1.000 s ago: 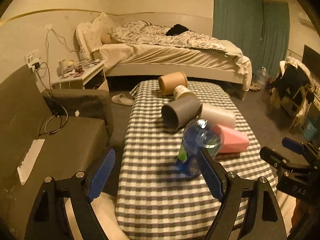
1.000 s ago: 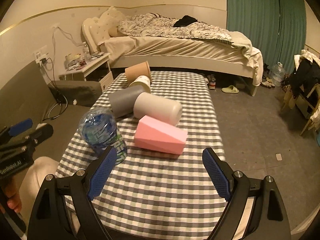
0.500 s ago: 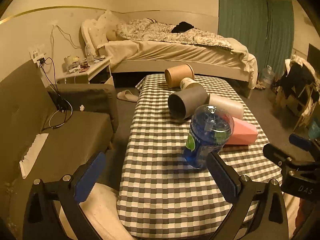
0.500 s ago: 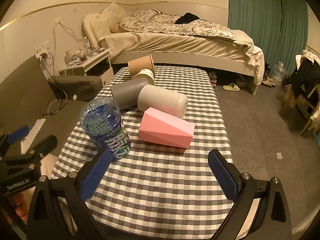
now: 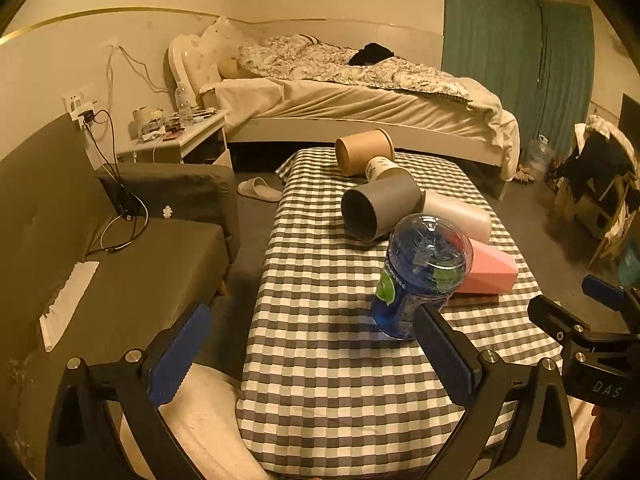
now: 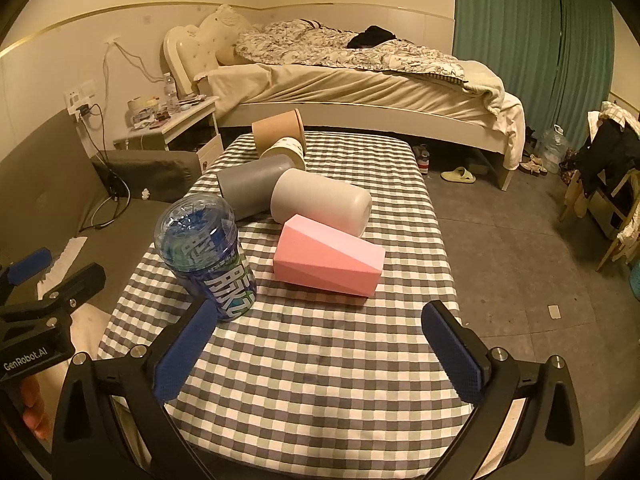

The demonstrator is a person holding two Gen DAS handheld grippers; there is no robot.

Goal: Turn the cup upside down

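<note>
The left gripper (image 6: 44, 280), seen from the right wrist camera, carries white lettering that reads "GenRobot.AI" on its black body; the right gripper (image 5: 592, 300), seen at the edge of the left wrist view, shows "DAS" and the rest of the word is cut off. The blue translucent cup (image 6: 206, 254) stands on the checked surface (image 6: 320, 360) with its closed end up, and its printed sleeve bears large white characters that appear upside down and that I cannot read; a green patch shows on its side in the left wrist view. A small cream cup (image 6: 286, 152) farther back has dark print too small to make out. Both pairs of jaws are spread wide and hold nothing. The left gripper's right blue pad (image 5: 444, 356) sits just in front of the base of the blue cup in its own view, and whether it touches I cannot tell; the right gripper's left pad (image 6: 186, 354) lies near the same cup. Behind it lie a grey cup (image 6: 250, 188), a pale grey cylinder cup (image 6: 320, 202), a pink faceted cup (image 6: 330, 262) and a tan cup (image 6: 278, 130), all on their sides.
</note>
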